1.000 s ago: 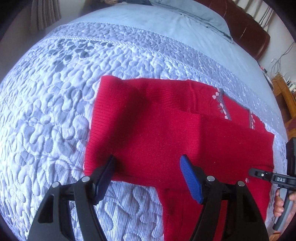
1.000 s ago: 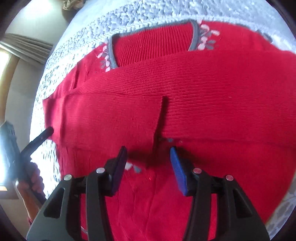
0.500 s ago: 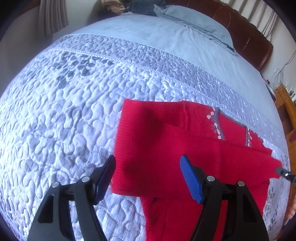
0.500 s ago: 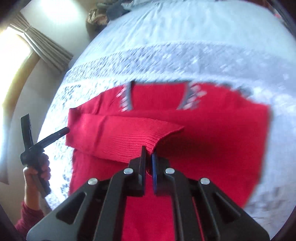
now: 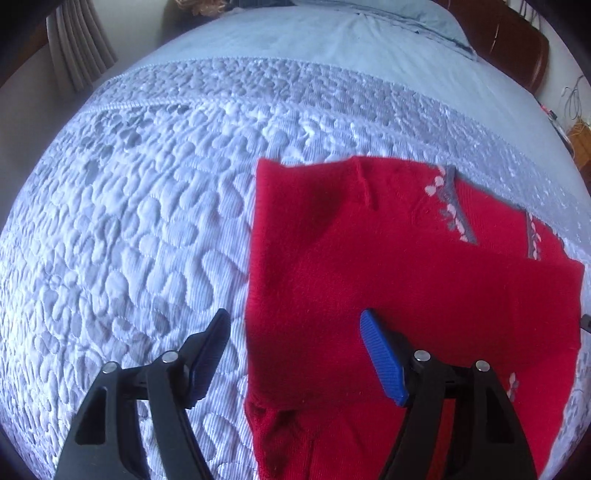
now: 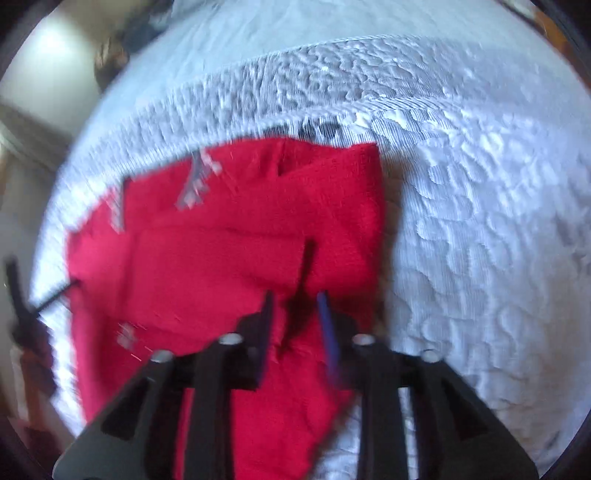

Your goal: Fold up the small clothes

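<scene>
a red knitted sweater [image 5: 406,280] lies flat on the pale quilted bedspread [image 5: 140,206], and everything else is placed here relative to that sweater. in the left wrist view one sleeve is folded across its body, making a wide band from the sweater's left edge to its right edge, and the grey neckline trim with pale pink motifs [image 5: 452,210] shows above that band, on the side farther from the camera. the left gripper [image 5: 295,358] hovers over the sweater's near left edge with its jaws spread wide and nothing between them: the black-backed finger sits over bare bedspread just beside the edge, while the blue ribbed pad [image 5: 382,360] sits over the red knit. beyond the sweater, past the quilted band, are a plain blue sheet and a pillow [image 5: 417,14] by the brown headboard [image 5: 517,48], well apart from the garment. the right wrist view is motion-blurred. there the right gripper [image 6: 295,321] is over the sweater [image 6: 207,266] near its right edge, close to the end of the folded sleeve; its fingers stand a little apart with a narrow gap, and no cloth is pinched between them as far as the blur allows. at the sweater's far left edge in that view, the other gripper appears as a dark blurred shape.
</scene>
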The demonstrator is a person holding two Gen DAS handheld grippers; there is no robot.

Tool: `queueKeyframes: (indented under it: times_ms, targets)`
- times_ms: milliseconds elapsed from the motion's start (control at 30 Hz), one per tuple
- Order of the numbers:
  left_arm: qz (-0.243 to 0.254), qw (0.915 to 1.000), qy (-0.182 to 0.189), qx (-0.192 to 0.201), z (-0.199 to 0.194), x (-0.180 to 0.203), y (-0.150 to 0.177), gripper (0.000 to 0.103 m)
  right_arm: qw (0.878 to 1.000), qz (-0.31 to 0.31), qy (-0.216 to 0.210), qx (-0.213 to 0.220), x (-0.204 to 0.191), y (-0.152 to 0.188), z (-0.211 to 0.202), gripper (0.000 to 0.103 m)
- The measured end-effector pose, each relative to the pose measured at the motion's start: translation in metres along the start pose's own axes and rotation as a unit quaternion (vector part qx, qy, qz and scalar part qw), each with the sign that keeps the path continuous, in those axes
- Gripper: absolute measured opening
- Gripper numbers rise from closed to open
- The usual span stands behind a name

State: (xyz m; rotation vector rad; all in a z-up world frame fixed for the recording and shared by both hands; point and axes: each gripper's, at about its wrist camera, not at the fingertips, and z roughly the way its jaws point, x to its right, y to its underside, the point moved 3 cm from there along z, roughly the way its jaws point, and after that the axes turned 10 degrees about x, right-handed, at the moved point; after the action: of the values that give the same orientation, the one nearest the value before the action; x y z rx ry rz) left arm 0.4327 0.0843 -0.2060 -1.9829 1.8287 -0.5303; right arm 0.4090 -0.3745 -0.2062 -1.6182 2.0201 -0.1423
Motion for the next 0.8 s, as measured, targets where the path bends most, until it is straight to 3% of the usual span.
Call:
queueKeyframes:
  times_ms: [100, 233, 300, 333, 467, 600, 667, 733, 767, 800]
  targets:
    - [0.001, 0.9999, -0.014, 0.007, 0.003, 0.004, -0.007, 0.073, 1.0, 0.023, -0.019, 0.001, 0.005, -0.012, 0.009, 0.042]
    - [-0.017, 0.9997, -0.016, -0.007, 0.019, 0.007, -0.005, 0.075, 0.999, 0.041, 0.001, -0.024, 0.005, -0.023, 0.037, 0.041]
    - [-0.027, 0.9995, -0.016, -0.005, 0.023, 0.005, -0.003, 0.078, 0.999, 0.027, -0.007, -0.019, -0.002, -0.027, 0.04, 0.013]
    - [-0.029, 0.9995, -0.014, -0.005, 0.024, 0.004, -0.002, 0.079, 1.0, 0.018, -0.012, -0.013, -0.006, -0.028, 0.038, 0.007]
    - [-0.027, 0.9996, -0.012, -0.002, 0.025, 0.003, -0.001, 0.08, 0.998, -0.022, 0.007, 0.05, -0.019, -0.04, 0.023, 0.006]
    - [-0.018, 0.9995, -0.025, 0.004, 0.026, 0.006, 0.002, 0.082, 0.997, -0.024, 0.045, 0.053, -0.008, -0.039, 0.035, 0.006]
    - [-0.013, 0.9995, -0.028, 0.006, 0.029, 0.008, 0.0, 0.083, 0.997, -0.024, 0.059, 0.037, -0.004, -0.033, 0.043, 0.011]
    - [-0.014, 0.9995, -0.025, 0.01, 0.029, 0.008, -0.001, 0.083, 0.997, -0.019, 0.063, 0.049, -0.003, -0.029, 0.036, 0.026]
    - [-0.017, 0.9995, -0.022, 0.013, 0.025, 0.007, -0.001, 0.083, 0.997, -0.006, 0.056, 0.055, -0.001, -0.026, 0.029, 0.048]
    - [-0.018, 0.9995, -0.021, 0.014, 0.022, 0.006, 0.001, 0.083, 0.997, 0.007, 0.044, 0.058, 0.001, -0.023, 0.023, 0.059]
